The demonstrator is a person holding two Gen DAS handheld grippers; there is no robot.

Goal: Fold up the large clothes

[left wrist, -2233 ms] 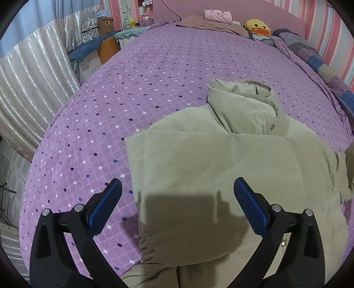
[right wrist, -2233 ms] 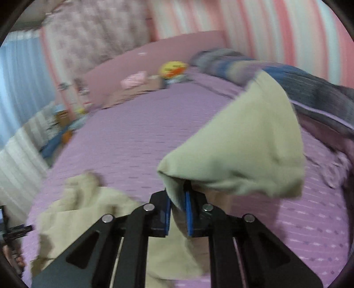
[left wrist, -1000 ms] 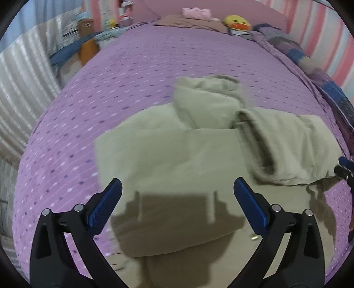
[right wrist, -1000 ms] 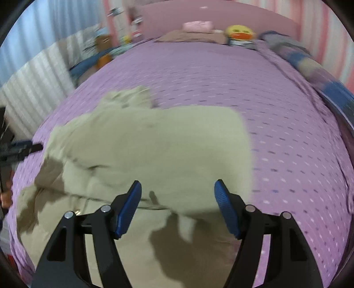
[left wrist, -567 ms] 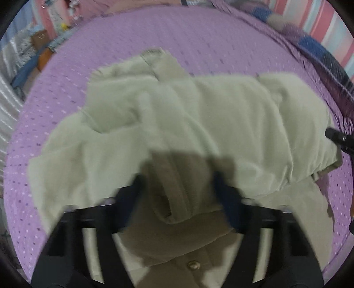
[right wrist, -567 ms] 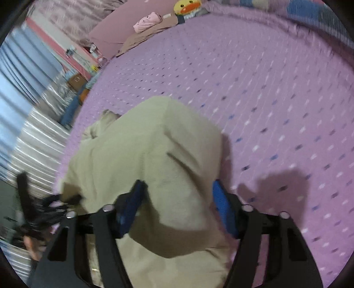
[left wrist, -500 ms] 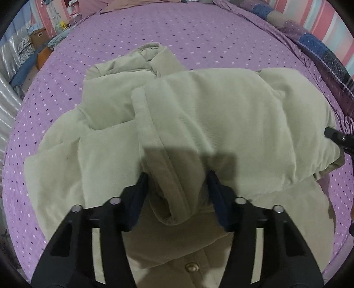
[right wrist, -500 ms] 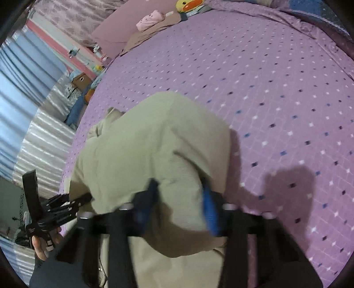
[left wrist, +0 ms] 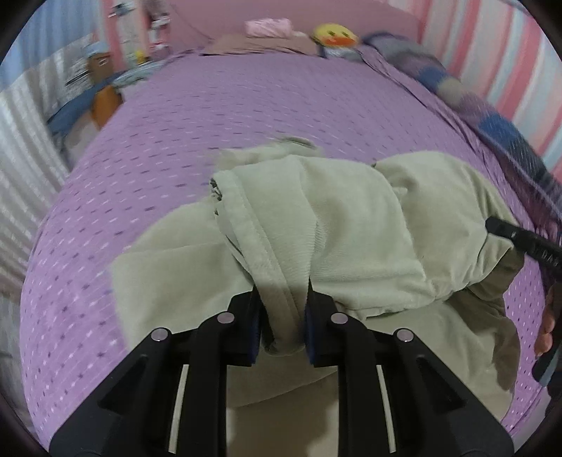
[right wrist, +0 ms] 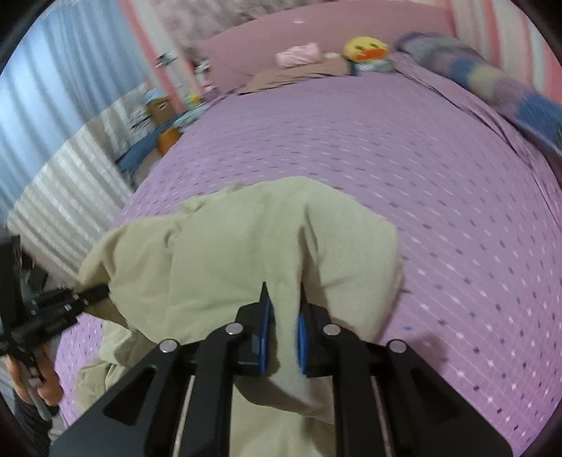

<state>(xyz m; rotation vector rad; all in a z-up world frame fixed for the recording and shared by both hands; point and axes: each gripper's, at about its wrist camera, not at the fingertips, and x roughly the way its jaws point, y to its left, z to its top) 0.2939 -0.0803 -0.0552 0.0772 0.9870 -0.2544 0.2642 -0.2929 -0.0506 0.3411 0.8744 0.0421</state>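
A large pale olive-green jacket (left wrist: 351, 225) lies bunched on the purple bed. My left gripper (left wrist: 282, 316) is shut on a seamed edge of the jacket near its lower middle and lifts the cloth. My right gripper (right wrist: 282, 323) is shut on a fold of the same jacket (right wrist: 246, 246), which drapes over its fingers. The right gripper also shows at the right edge of the left wrist view (left wrist: 509, 233). The left gripper shows at the left edge of the right wrist view (right wrist: 52, 309).
The purple dotted bedspread (left wrist: 246, 112) runs to the pink headboard. A yellow duck plush (left wrist: 333, 35), a pink bundle (left wrist: 268, 26) and a tan pillow lie at the head. A patchwork quilt (left wrist: 491, 116) lines the right side. Boxes and curtains stand at left.
Both grippers have closed on the jacket since half a second ago and have raised the cloth. Before that the right gripper laid a sleeve across the jacket and let go.
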